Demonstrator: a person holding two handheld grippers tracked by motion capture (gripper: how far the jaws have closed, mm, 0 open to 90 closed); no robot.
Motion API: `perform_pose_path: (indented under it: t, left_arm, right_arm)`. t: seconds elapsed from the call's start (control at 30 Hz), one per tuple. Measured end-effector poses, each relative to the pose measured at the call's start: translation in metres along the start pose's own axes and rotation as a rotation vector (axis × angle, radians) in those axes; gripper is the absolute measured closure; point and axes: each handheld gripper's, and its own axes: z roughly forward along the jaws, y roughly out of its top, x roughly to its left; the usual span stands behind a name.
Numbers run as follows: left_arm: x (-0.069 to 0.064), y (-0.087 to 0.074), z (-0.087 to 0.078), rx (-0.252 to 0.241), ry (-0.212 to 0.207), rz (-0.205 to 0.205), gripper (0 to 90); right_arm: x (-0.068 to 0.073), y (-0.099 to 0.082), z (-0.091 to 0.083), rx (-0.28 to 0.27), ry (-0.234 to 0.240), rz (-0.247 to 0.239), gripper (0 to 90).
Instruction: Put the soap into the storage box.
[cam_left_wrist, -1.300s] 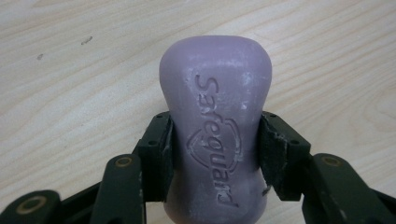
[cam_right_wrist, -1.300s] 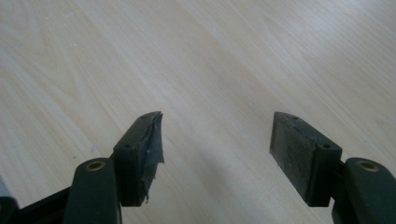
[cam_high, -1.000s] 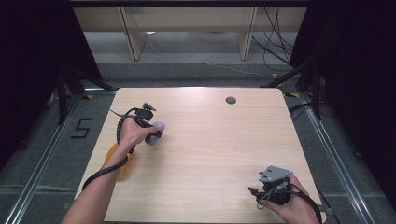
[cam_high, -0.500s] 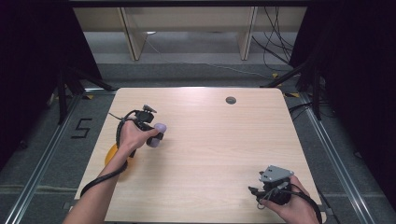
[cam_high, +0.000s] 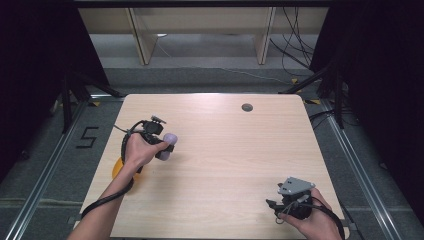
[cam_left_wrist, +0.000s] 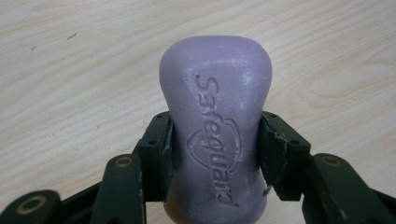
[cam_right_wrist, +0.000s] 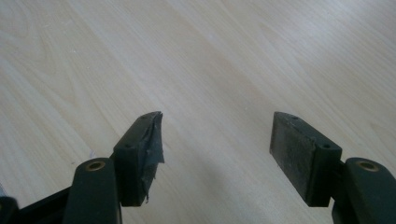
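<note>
The soap bar (cam_left_wrist: 215, 135) is a single lilac bar stamped "Safeguard", pinched at its narrow waist between the two black pads of the left gripper (cam_left_wrist: 215, 149), whose jaws are pressed against its sides. In the high view the soap bar (cam_high: 169, 139) sits in the left gripper (cam_high: 159, 142) over the left half of the table (cam_high: 225, 150), nearer the left edge than the middle and roughly halfway between the far and near edges; whether it touches the wood cannot be told. The table is one pale, square-cornered board with visible grain, standing on a grey floor (cam_high: 350, 165) with metal rails along both sides. A figure "5" mark (cam_high: 87, 137) lies on the floor just off the left edge. Beyond the far edge stand light wooden shelving uprights (cam_high: 200, 30) and loose cables (cam_high: 295, 50), with dark curtains to either side.

One small dark round disc (cam_high: 247, 107) lies near the far edge, right of centre. An orange thing (cam_high: 118, 168) shows under the left forearm at the left edge; what it is cannot be told. The right gripper (cam_high: 287, 202) rests at the near right corner, its jaws spread with bare wood between them (cam_right_wrist: 217, 140). The middle and the whole far right quarter of the table lie open between the two grippers.
</note>
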Motion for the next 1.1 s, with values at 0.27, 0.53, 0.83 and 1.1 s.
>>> perform_pose_path:
  t: [0.27, 0.53, 0.83, 1.1]
  left_arm:
    - [-0.006, -0.004, -0.008, -0.005, -0.014, 0.036, 49.4]
    - [-0.010, -0.010, -0.015, -0.023, -0.017, 0.041, 49.4]
    - [-0.014, -0.019, -0.023, -0.042, -0.015, 0.050, 49.5]
    - [-0.017, -0.031, -0.030, -0.040, -0.013, 0.044, 49.4]
  right_arm:
    - [0.000, 0.000, 0.000, 0.002, -0.001, 0.008, 35.0]
    - [0.000, 0.000, 0.000, 0.001, -0.001, 0.009, 35.0]
    - [0.000, 0.000, -0.001, -0.001, -0.003, 0.010, 35.0]
    - [0.000, 0.000, -0.001, 0.000, -0.002, 0.010, 35.0]
